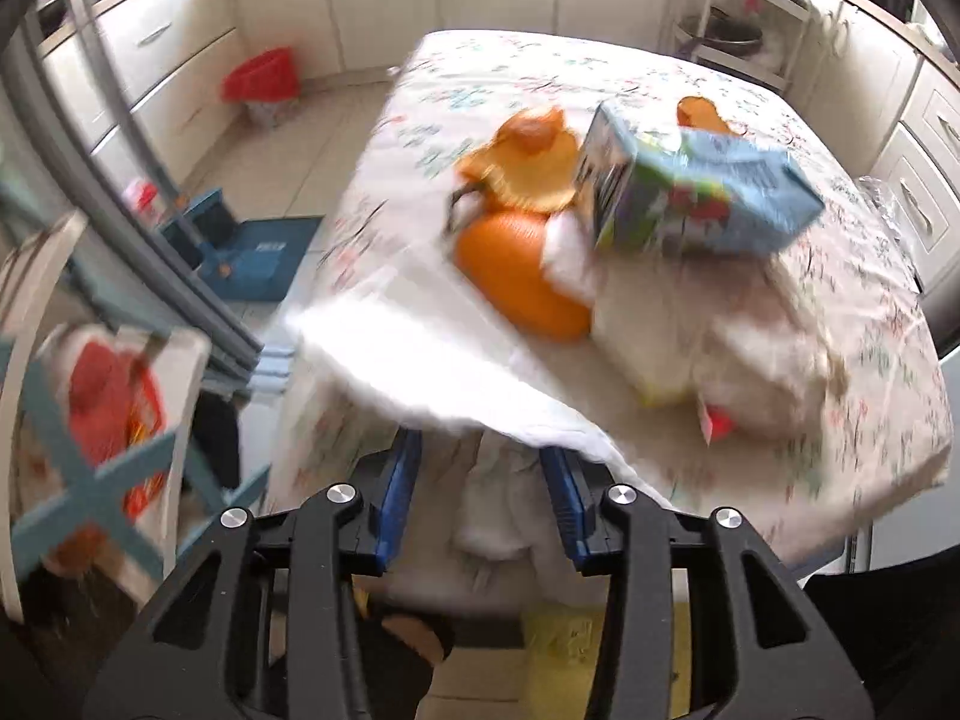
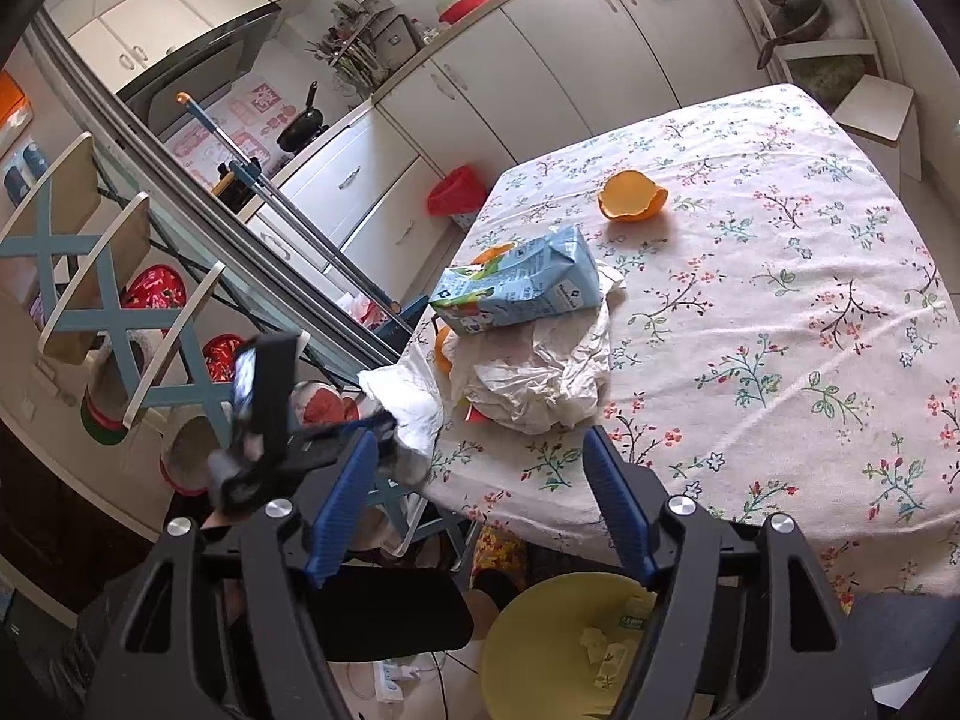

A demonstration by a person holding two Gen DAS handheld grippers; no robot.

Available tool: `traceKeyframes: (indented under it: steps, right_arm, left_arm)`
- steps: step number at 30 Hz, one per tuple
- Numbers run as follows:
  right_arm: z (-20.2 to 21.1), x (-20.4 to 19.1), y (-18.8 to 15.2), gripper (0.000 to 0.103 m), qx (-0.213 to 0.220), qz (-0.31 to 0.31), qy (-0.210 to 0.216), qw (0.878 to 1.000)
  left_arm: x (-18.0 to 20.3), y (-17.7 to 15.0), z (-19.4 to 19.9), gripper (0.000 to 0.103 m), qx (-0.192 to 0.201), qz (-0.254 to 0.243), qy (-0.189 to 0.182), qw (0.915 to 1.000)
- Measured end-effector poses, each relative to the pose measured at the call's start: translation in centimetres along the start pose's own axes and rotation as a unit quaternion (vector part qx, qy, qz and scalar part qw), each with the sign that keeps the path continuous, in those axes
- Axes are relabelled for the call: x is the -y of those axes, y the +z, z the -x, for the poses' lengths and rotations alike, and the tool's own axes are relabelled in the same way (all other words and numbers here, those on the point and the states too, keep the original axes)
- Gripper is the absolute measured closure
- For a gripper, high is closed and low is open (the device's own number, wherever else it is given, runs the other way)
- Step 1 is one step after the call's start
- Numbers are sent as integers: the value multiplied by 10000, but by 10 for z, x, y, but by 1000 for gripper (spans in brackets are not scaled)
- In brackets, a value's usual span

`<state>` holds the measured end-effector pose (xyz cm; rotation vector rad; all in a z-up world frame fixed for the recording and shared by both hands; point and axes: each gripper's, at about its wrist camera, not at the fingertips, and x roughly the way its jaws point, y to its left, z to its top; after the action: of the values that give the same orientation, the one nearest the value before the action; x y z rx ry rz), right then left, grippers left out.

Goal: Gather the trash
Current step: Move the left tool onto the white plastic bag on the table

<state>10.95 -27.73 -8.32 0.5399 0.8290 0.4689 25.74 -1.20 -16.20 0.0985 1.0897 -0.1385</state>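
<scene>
My left gripper (image 1: 483,468) is shut on a white tissue (image 1: 420,354) at the near left corner of the floral table (image 1: 840,312); it also shows in the right wrist view (image 2: 408,396) with the left gripper (image 2: 390,426) behind it. A blue juice carton (image 1: 690,192) lies on crumpled white paper (image 2: 540,372), with orange peels (image 1: 522,162) beside it and one peel (image 2: 633,195) farther back. My right gripper (image 2: 480,468) is open and empty over the table's near edge, above a yellow bin (image 2: 540,648) holding scraps.
Chairs with blue cross backs (image 2: 114,312) stand left of the table. A red-lined bin (image 2: 456,189) sits by the white cabinets (image 2: 372,180). A blue mop bucket (image 1: 252,252) is on the floor.
</scene>
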Motion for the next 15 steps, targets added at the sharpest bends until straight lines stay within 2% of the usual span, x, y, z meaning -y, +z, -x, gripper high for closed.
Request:
traceKeyframes:
  steps: [4, 5, 7, 9, 11, 13, 15]
  right_arm:
    - [-2, 7, 2, 33, -13, -172, 24, 9998]
    - [-3, 9, 2, 33, -28, -222, 27, 9997]
    - [-5, 12, 3, 32, -45, -284, 34, 9996]
    - [-8, 14, 3, 32, -73, -349, 23, 9994]
    - [-10, 16, 3, 31, -102, -398, 12, 9992]
    - [-12, 17, 4, 30, -129, -449, 3, 9989]
    - [-14, 19, 3, 29, -154, -509, -5, 9986]
  left_arm:
    - [14, 35, -19, 63, 132, -380, -35, 9992]
    - [17, 44, -23, 59, 174, -453, -33, 9988]
    - [27, 56, -29, 48, 252, -565, -8, 9981]
    - [33, 72, -37, 22, 398, -731, 159, 9964]
    - [37, 84, -48, 8, 528, -925, 268, 9940]
    - [41, 88, -56, 8, 555, -1020, 191, 9931]
    - [38, 93, -63, 8, 680, -924, -148, 9933]
